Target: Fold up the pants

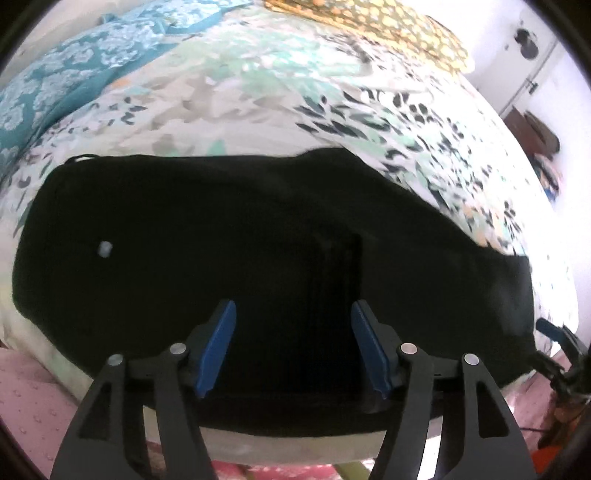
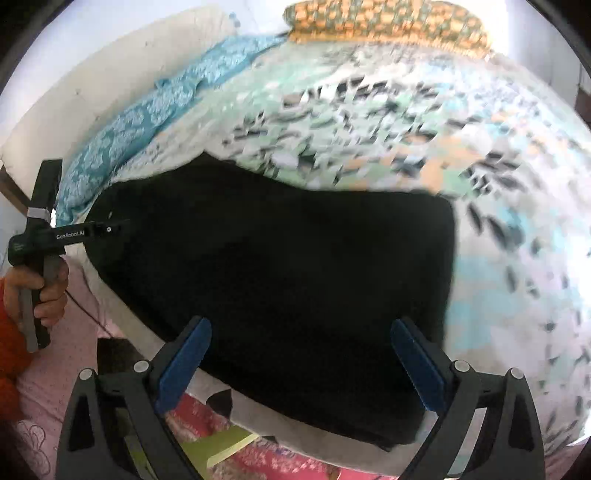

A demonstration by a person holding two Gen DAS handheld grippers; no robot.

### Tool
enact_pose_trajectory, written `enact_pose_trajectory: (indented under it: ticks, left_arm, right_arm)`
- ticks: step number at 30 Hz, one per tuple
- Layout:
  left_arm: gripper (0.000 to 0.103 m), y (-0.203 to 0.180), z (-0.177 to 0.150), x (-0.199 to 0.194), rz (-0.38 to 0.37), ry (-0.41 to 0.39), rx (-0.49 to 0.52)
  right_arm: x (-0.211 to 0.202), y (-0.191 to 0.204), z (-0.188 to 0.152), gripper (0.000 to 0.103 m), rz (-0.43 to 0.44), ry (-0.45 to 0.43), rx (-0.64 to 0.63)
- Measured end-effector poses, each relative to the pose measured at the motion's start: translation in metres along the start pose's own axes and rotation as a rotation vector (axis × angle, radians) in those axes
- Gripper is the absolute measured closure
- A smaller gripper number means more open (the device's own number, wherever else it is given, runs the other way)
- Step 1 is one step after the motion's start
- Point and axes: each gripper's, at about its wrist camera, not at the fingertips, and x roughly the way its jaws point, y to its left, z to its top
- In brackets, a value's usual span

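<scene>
Two grippers in view, both with blue-padded black fingers spread wide and nothing between the pads. Left gripper (image 1: 293, 345) hovers over the near edge of the bed, above the black fabric pants (image 1: 258, 266); right gripper (image 2: 301, 363) hovers likewise above the same garment (image 2: 280, 280), its left finger over the near bed edge. In the right wrist view the left gripper's black body (image 2: 40, 236) shows at far left, held by the person's hand (image 2: 40, 291) with an orange sleeve beside it. Pants lie flat as a broad dark slab along the near edge of the bed, on the white bedsheet with a green, black and orange leaf print (image 1: 258, 96); fold layers cannot be told, the fabric being uniformly dark. A small pale spot (image 1: 105, 249) sits on the cloth toward its left end. Pink patterned fabric (image 2: 62, 369) shows below the near bed edge. Farther back, a teal floral-print cloth (image 1: 74, 66) lies along the bed's left side, and an orange-and-green patterned pillow (image 2: 388, 18) sits at the far edge.
</scene>
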Motion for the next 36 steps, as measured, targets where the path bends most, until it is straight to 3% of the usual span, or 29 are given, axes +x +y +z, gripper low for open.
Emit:
enact_pose_trajectory:
  ticks: [5,9,11,12,13,15,18,27,32,36]
  left_arm:
    - [0.034,0.006,0.0,0.017,-0.098,0.099,-0.046]
    - [0.026,-0.01,-0.004,0.033,-0.055,0.149,0.004]
    - [0.038,-0.027,-0.004,0.036,-0.007,0.134,0.071]
    - [0.066,-0.035,-0.005,0.037,0.0,0.124,0.111]
    - [0.069,-0.04,-0.005,0.038,-0.008,0.131,0.124]
    - [0.068,-0.041,-0.006,0.038,-0.002,0.127,0.116]
    - [0.063,-0.035,-0.006,0.038,-0.022,0.123,0.098]
    - [0.056,-0.04,-0.003,0.041,-0.017,0.117,0.121]
    - [0.053,-0.042,-0.004,0.044,-0.006,0.113,0.143]
    - [0.047,-0.046,-0.008,0.045,0.029,0.104,0.184]
  right_arm:
    - [-0.035,-0.022,-0.005,0.005,-0.151,-0.038,0.067]
    - [-0.06,-0.049,-0.014,0.005,-0.28,-0.064,0.1]
    - [-0.06,-0.048,-0.015,0.005,-0.246,-0.045,0.076]
    - [-0.057,-0.036,-0.017,0.005,-0.15,-0.027,0.02]
    - [-0.053,-0.023,-0.017,0.005,-0.109,-0.003,-0.043]
    - [-0.037,0.01,-0.025,0.005,-0.121,0.087,-0.226]
    - [-0.007,0.034,-0.039,0.005,-0.267,0.192,-0.378]
    - [-0.016,-0.003,-0.033,0.005,-0.334,0.155,-0.214]
    - [0.001,-0.017,-0.033,0.003,-0.491,0.191,-0.191]
    - [-0.005,-0.03,-0.037,0.001,-0.528,0.212,-0.124]
